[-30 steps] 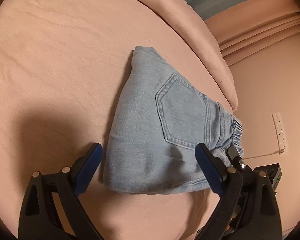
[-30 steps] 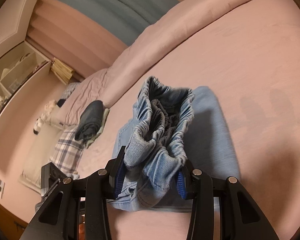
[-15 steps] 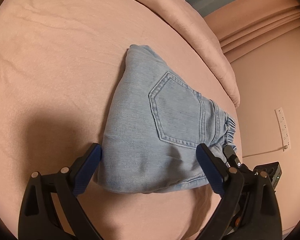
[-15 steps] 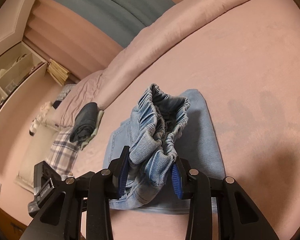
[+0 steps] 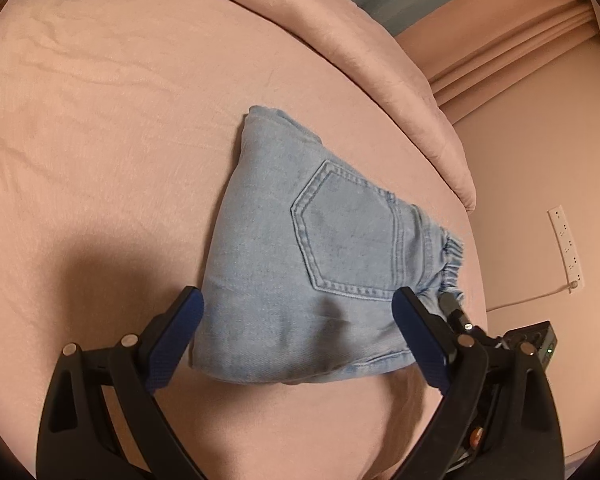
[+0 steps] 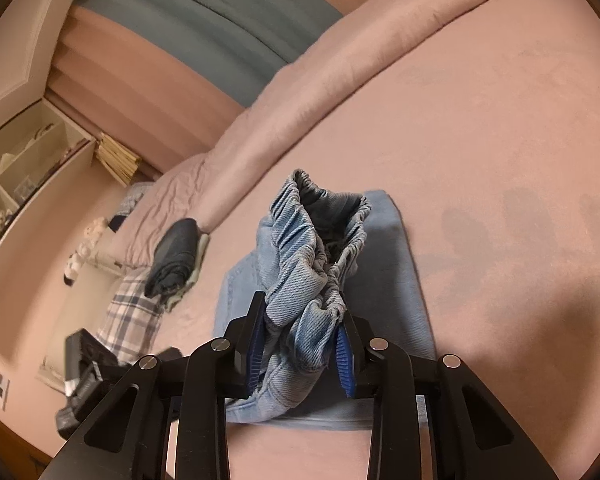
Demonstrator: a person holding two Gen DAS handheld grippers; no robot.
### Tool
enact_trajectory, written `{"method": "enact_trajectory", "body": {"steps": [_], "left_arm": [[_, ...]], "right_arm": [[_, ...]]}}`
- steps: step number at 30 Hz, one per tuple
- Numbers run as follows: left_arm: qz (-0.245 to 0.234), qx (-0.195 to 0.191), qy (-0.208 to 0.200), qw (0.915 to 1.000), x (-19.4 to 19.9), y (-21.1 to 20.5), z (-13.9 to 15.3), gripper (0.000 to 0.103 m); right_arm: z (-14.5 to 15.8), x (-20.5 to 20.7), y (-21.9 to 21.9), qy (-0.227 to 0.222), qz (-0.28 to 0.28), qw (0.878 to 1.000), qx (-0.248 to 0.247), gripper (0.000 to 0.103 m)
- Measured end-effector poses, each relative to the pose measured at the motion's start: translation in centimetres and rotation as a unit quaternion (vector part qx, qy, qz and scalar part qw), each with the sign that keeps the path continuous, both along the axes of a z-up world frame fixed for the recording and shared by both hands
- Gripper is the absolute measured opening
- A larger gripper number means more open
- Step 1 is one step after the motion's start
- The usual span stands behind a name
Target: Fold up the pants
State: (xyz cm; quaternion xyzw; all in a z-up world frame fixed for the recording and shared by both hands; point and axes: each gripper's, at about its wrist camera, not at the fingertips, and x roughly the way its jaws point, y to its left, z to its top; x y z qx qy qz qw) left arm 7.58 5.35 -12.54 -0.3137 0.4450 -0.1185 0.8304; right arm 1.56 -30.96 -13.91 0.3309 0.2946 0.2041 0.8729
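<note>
Light blue denim pants (image 5: 340, 232) lie folded into a small bundle on the pink bed sheet (image 5: 100, 160), back pocket facing up. My left gripper (image 5: 298, 304) is open and straddles the bundle's near edge, one blue pad on each side. The elastic waistband (image 6: 300, 240) stands up bunched between the pads of my right gripper (image 6: 302, 320). Those jaws are closing and press on the denim from both sides. The lower folded layer (image 6: 396, 280) lies flat beneath it.
A rolled pink duvet (image 5: 380, 60) runs along the far side of the bed. Dark folded clothes (image 6: 176, 256) and a plaid pillow (image 6: 128, 320) lie to the left. The bed's edge drops off just past the waistband, with a power strip (image 5: 566, 244) on the wall.
The right gripper's jaws have narrowed around the waistband, squeezing it into a tighter bunch. The left gripper has stayed open in about the same place.
</note>
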Motion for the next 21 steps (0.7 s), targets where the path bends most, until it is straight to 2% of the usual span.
{"method": "enact_trajectory", "body": {"steps": [8, 11, 13, 14, 17, 19, 21], "left_arm": [[-0.013, 0.038, -0.029, 0.9988, -0.8, 0.2, 1.0, 0.095], [-0.016, 0.049, -0.03, 0.9982, -0.8, 0.1, 1.0, 0.095], [-0.02, 0.056, -0.035, 0.9977, -0.7, -0.1, 1.1, 0.095], [-0.021, 0.059, -0.039, 0.9973, -0.7, -0.2, 1.1, 0.095], [-0.034, 0.083, -0.051, 0.9947, -0.6, -1.0, 1.1, 0.095], [-0.044, 0.113, -0.055, 0.9911, -0.5, -1.8, 0.9, 0.095], [-0.048, 0.138, -0.059, 0.9875, -0.3, -2.5, 0.7, 0.095]], "right_arm": [[-1.2, 0.5, -0.4, 0.021, -0.003, 1.0, -0.003, 0.032], [-1.1, 0.7, 0.1, 0.029, 0.004, 0.999, -0.029, 0.032], [-1.2, 0.8, -0.2, 0.051, -0.002, 0.998, -0.042, 0.039], [-1.0, 0.7, -0.6, 0.054, -0.01, 0.998, -0.036, 0.047], [0.3, -0.3, -1.8, 0.031, -0.041, 0.998, -0.045, 0.053], [1.7, -0.9, -2.1, 0.011, -0.081, 0.993, -0.079, 0.053], [2.6, -1.0, -2.0, -0.003, -0.094, 0.99, -0.101, 0.053]]}}
